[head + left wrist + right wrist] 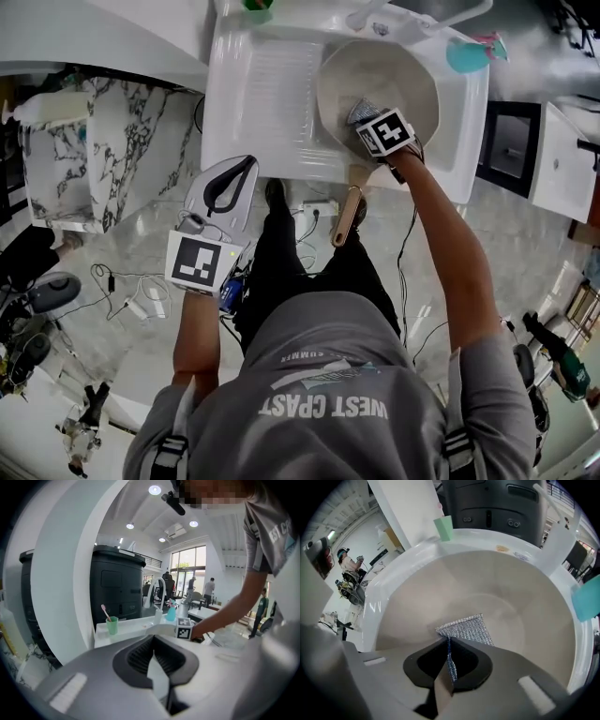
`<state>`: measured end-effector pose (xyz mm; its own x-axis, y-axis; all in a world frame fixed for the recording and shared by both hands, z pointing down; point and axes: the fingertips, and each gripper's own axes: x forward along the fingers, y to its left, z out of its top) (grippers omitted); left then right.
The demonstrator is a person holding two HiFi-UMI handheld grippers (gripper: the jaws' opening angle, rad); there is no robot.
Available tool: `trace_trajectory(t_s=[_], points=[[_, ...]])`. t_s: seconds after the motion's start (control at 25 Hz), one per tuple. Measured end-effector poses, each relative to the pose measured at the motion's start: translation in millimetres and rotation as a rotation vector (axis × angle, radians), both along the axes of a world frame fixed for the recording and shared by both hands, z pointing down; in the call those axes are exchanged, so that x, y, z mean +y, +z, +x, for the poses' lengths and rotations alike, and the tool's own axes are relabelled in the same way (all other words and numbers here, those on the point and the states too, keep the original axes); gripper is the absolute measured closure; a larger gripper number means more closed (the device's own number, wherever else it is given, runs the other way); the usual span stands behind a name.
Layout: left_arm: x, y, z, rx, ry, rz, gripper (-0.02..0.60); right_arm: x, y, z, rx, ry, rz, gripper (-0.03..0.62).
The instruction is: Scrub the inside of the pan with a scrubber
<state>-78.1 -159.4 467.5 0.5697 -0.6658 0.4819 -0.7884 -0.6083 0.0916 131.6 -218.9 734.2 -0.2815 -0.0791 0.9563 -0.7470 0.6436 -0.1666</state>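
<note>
The right claw (449, 641) pinches the thin silvery mesh scrubber (466, 629) by one edge inside the round beige pan (440, 588). Limp and light, it probably wants a deeper hold. The left claw (153, 651) is pressed together, empty.

The person wore a grey T-shirt (337, 394) with short sleeves and white letters, black trousers (281, 272) and dark shoes (275, 192). Straps (169, 452) with buckles lay over both shoulders. The left gripper (242, 171) and right gripper (366, 120) had pale grey shells. Each carried a black-and-white marker cube (199, 262).
</note>
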Motion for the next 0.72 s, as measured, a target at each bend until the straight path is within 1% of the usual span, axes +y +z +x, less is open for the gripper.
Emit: trace_trajectory(t_s=[0.2, 0.36, 0.44, 0.56, 0.72], points=[[-3, -1, 3, 0.002, 0.006, -0.003, 0.578, -24, 0, 53, 0.066, 0.118, 0.053, 0.569], [-4, 2, 5, 0.001, 0.01, -0.009, 0.578, -53, -1, 76, 0.068, 0.226, 0.12, 0.571], [-5, 4, 5, 0.0, 0.01, -0.013, 0.578, -68, 1, 80, 0.07, 0.263, 0.148, 0.571], [-5, 7, 2, -0.002, 0.005, -0.021, 0.578, -90, 4, 78, 0.079, 0.29, 0.172, 0.572], [-4, 13, -4, -0.005, -0.004, -0.031, 0.578, -117, 6, 59, 0.048, 0.314, 0.181, 0.572]])
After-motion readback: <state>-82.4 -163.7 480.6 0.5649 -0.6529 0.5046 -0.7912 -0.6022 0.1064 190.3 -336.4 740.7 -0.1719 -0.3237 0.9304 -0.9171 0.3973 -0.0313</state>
